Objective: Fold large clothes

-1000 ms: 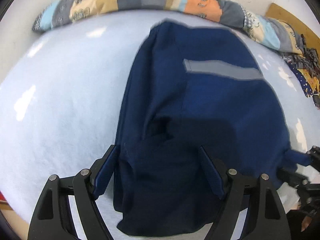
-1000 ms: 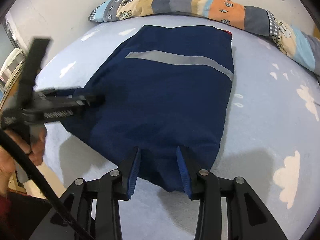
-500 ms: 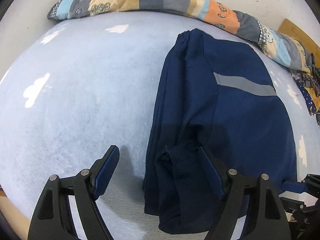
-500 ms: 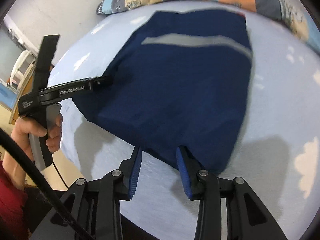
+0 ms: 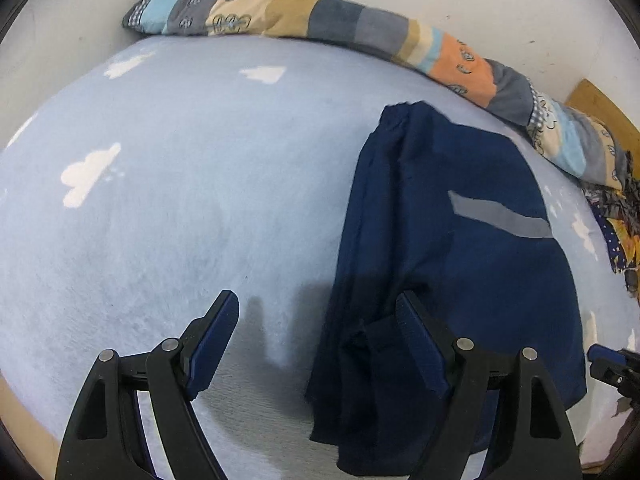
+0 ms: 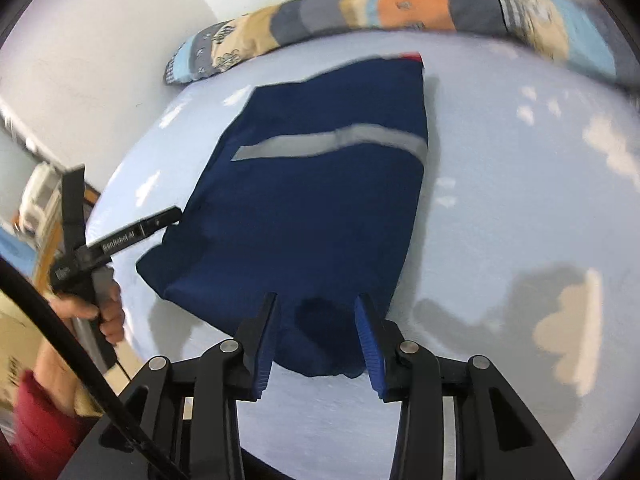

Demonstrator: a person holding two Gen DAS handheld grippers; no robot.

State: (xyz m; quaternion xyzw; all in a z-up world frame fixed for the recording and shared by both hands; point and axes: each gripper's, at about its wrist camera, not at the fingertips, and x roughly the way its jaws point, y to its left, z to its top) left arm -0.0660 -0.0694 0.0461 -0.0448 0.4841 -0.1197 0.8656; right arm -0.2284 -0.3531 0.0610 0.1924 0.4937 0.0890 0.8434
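Bare light-blue bed [image 5: 200, 208] is lying open left of the folded navy garment [image 5: 460, 264]. A patchwork bolster [image 5: 320, 20] is blocking the far edge along the wall. Crumpled patterned cloth [image 5: 616, 224] is crowding the far right corner.

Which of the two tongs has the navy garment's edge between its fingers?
The right tongs: the navy garment bunches between its fingers. The left tongs gape, mostly over bare bedsheet.

Patchwork bolster [image 5: 360, 28] along cloud-print sheet [image 5: 180, 200]

Bright, even light — fisheye-bent edges, right view motion-blurred.
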